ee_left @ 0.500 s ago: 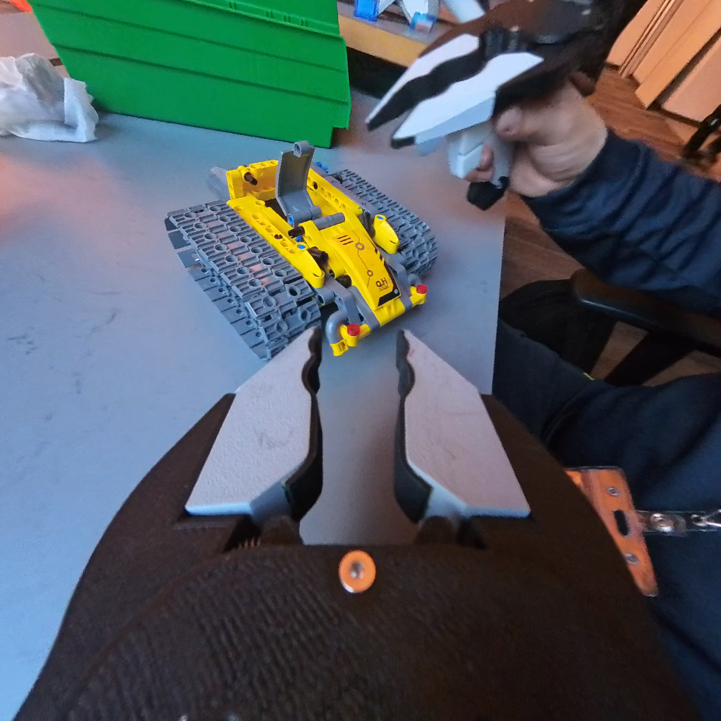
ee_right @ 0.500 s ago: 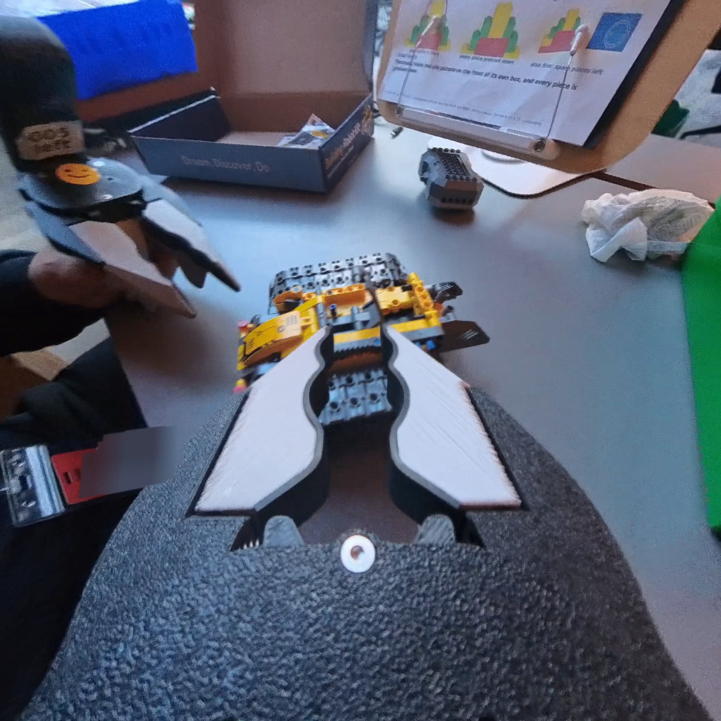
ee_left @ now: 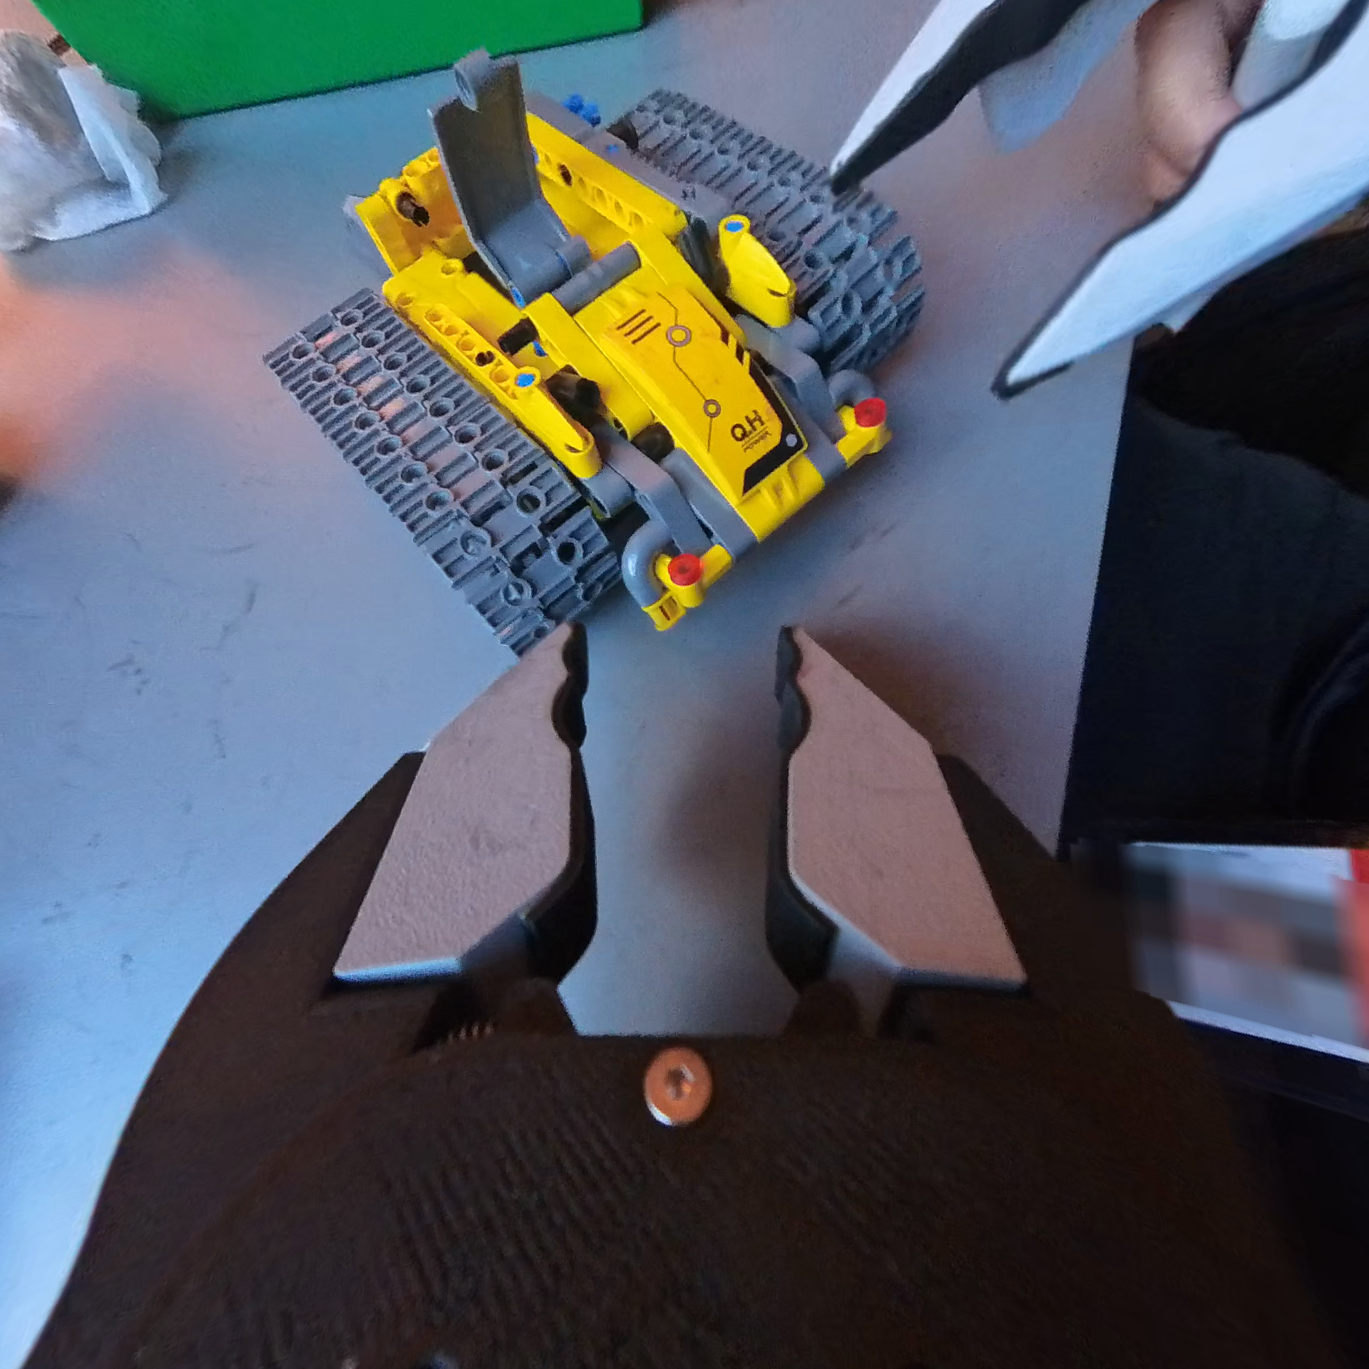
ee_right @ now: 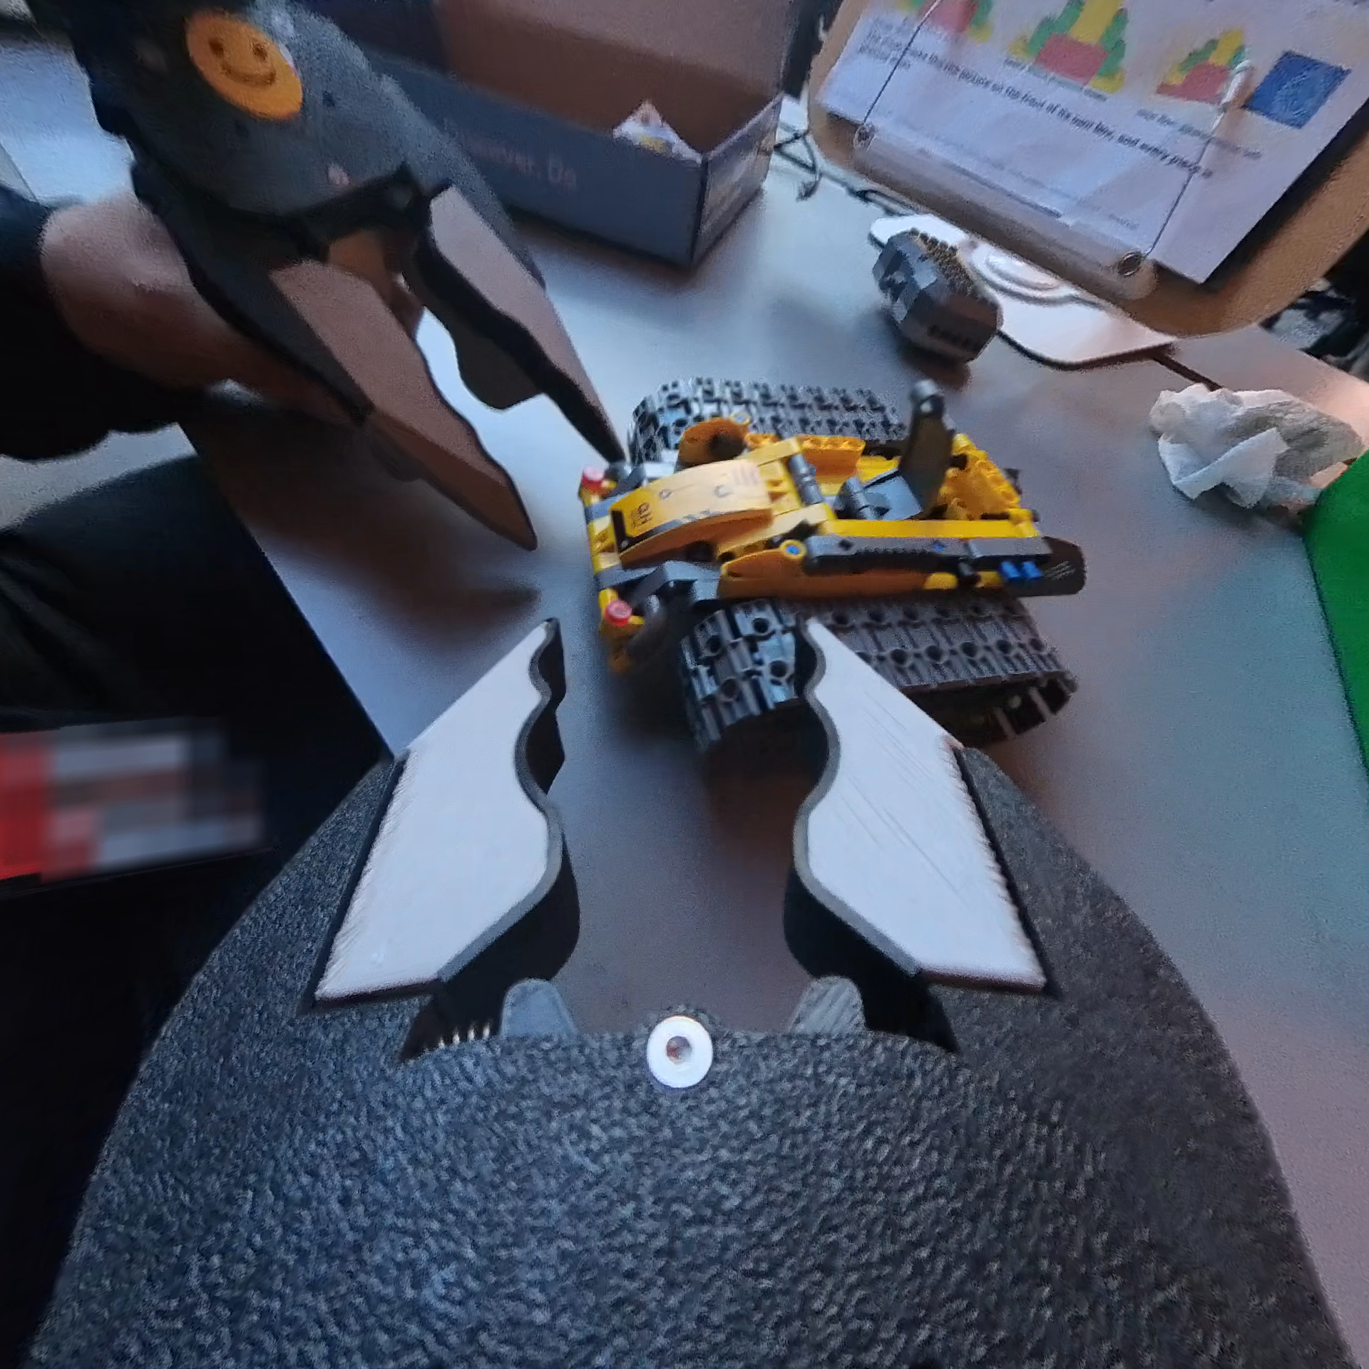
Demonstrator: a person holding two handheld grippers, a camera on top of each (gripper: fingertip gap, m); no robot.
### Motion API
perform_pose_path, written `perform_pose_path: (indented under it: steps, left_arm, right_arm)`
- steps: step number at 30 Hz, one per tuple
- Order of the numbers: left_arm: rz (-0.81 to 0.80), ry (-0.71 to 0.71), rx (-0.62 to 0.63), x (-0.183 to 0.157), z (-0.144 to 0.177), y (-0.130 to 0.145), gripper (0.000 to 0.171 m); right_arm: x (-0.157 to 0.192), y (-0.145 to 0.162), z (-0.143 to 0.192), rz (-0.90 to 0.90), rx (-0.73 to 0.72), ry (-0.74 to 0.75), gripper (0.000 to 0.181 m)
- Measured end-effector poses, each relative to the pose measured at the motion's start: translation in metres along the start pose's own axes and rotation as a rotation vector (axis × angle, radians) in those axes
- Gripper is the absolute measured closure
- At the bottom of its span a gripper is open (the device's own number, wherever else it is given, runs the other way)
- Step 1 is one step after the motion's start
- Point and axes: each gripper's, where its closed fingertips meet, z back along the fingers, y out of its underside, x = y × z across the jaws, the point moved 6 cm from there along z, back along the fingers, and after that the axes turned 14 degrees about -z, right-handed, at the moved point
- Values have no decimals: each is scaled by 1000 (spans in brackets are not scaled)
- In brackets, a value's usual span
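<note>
Both grippers had drawn closer to the yellow-and-grey brick-built tracked vehicle (ee_left: 593,355) than half a second earlier, and the right one's fingers had spread wider. That toy stood on its two grey link tracks on the flat grey tabletop (ee_left: 148,741), near the table's edge, with a grey curved seat-like piece sticking up from its yellow body.

The left gripper (ee_left: 680,637), black-bodied with pale flat fingers, hovered with its claw spread and empty; its tips sat just short of the toy's end with the red studs, not touching it. In the right wrist view the left gripper (ee_right: 578,496) pointed down at that same end, one fingertip very close to the corner by a red stud; contact could not be judged.

The right gripper (ee_right: 678,637) was also spread wide and empty, held low beside the nearer grey track, its right finger overlapping the track in the picture; whether it touched could not be told.

Around them lay a crumpled white tissue (ee_right: 1244,444), a green plastic bin (ee_left: 333,44), an open dark-blue cardboard box (ee_right: 630,192), a small dark-grey ribbed block (ee_right: 933,296) and a wooden stand holding a printed sheet (ee_right: 1111,148).
</note>
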Motion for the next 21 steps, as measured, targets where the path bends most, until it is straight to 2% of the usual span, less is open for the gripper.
perform_pose_path:
  steps: [6,11,15,21]
  left_arm:
    - [-44,-46,29,-2,-2,0,130]
    - [-25,-88,9,2,1,0,126]
    - [-49,-100,-3,1,3,-1,127]
    - [-77,-118,-44,-1,7,-4,127]
  right_arm:
    - [16,10,-10,118,30,58,115]
    - [13,1,-11,205,22,167,116]
    - [11,-7,-14,196,26,162,120]
    - [-11,-21,-12,148,60,162,139]
